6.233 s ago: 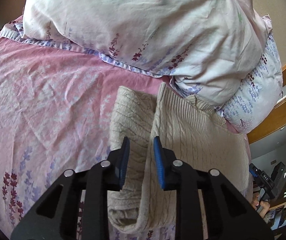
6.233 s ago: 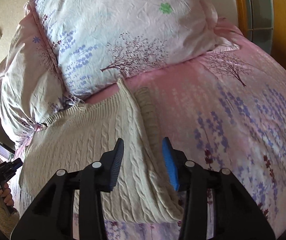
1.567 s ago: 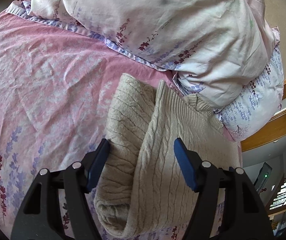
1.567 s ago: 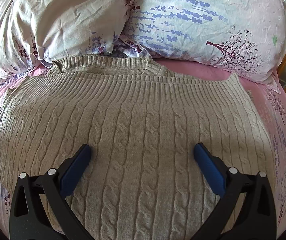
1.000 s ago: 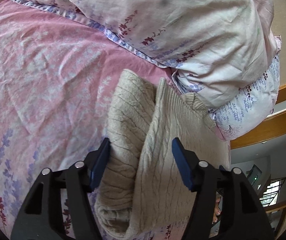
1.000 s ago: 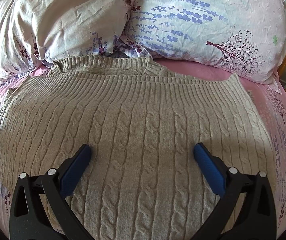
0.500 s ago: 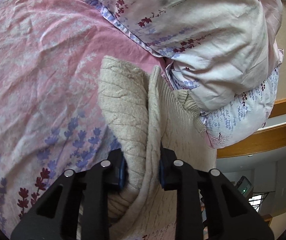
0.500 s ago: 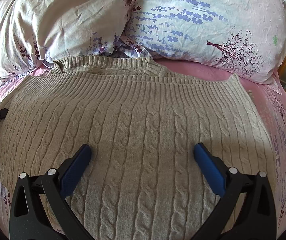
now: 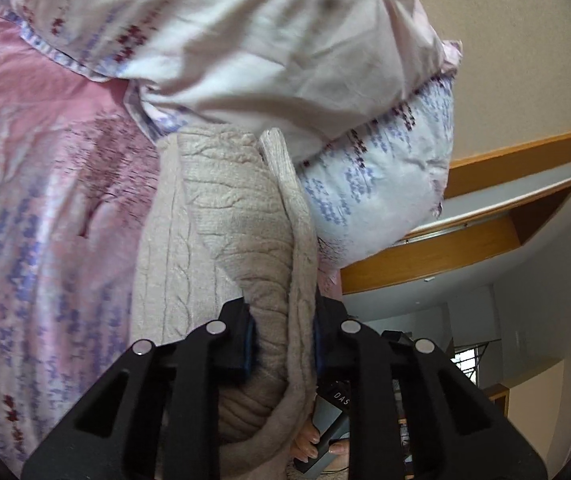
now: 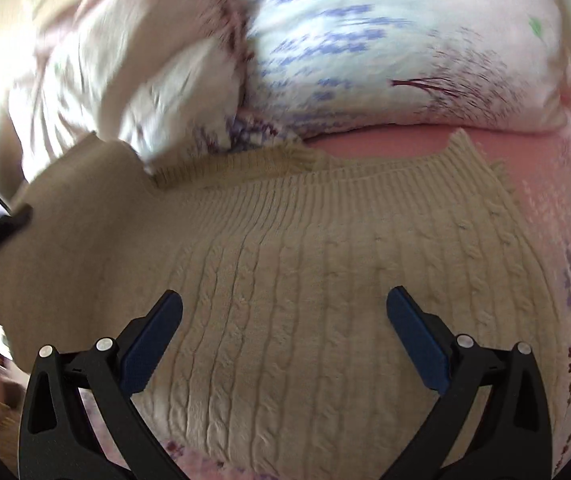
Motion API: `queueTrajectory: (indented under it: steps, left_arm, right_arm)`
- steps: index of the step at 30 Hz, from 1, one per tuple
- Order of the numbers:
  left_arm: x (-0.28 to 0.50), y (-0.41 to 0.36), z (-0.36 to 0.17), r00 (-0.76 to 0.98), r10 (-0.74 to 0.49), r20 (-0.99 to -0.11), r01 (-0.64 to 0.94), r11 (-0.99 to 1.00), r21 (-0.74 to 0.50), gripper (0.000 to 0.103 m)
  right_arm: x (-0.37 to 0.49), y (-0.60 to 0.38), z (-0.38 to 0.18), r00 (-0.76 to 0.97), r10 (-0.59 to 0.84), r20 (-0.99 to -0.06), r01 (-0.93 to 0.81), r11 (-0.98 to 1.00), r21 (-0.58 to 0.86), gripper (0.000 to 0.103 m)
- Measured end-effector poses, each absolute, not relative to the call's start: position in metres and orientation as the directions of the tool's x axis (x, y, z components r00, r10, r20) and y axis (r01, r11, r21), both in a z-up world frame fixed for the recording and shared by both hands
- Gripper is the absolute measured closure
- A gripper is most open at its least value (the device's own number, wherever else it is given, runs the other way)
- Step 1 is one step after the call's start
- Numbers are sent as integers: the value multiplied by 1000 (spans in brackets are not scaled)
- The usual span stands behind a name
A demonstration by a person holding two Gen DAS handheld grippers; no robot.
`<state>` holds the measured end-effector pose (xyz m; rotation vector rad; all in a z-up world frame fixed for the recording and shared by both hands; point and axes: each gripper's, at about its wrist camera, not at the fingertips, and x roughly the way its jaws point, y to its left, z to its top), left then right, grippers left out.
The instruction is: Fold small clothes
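A beige cable-knit sweater (image 10: pixel 325 264) lies on the pink floral bed sheet (image 10: pixel 565 216), its neck toward the pillows. My left gripper (image 9: pixel 281 340) is shut on the sweater's left side (image 9: pixel 245 216) and holds that bunched edge raised off the bed. In the right wrist view the raised left part (image 10: pixel 69 216) stands above the rest, with the left gripper's black tip (image 10: pixel 13 220) at its edge. My right gripper (image 10: pixel 285 332) is wide open and empty, low over the sweater's body.
Two floral pillows (image 10: pixel 365 48) are stacked against the headboard just behind the sweater, also in the left wrist view (image 9: pixel 245 40). A wooden rail (image 9: pixel 465 240) and the room beyond lie past the bed's edge. A hand holding a grey device (image 9: pixel 325 432) shows below the left gripper.
My left gripper has closed on the sweater's left side and lifted it up and toward the middle. The right gripper has stayed open and shifted a little over the sweater; both views are motion-blurred.
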<state>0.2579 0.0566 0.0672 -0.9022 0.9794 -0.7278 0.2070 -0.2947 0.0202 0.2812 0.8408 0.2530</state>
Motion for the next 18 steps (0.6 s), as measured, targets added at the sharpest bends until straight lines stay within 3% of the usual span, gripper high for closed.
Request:
queueTrajectory:
  steps: [5, 11, 14, 17, 18]
  left_arm:
    - [261, -8, 68, 315, -891, -327, 156, 388, -908, 83]
    - [263, -85, 54, 229, -913, -337, 166, 377, -911, 83]
    - [264, -121, 34, 169, -908, -384, 161, 410, -898, 82]
    - [271, -148, 4, 51, -904, -425, 96, 428, -899, 79]
    - [272, -151, 4, 34, -912, -409, 102, 410, -906, 74]
  right_arm:
    - [198, -337, 29, 646, 464, -606, -151, 856, 495, 1]
    - [190, -369, 36, 634, 571, -522, -187, 768, 612, 1]
    - [191, -385, 31, 602, 640, -477, -182, 692, 699, 1]
    - [192, -398, 21, 586, 644, -491, -127, 672, 729, 1]
    - [191, -399, 19, 582, 644, -497, -123, 674, 729, 1]
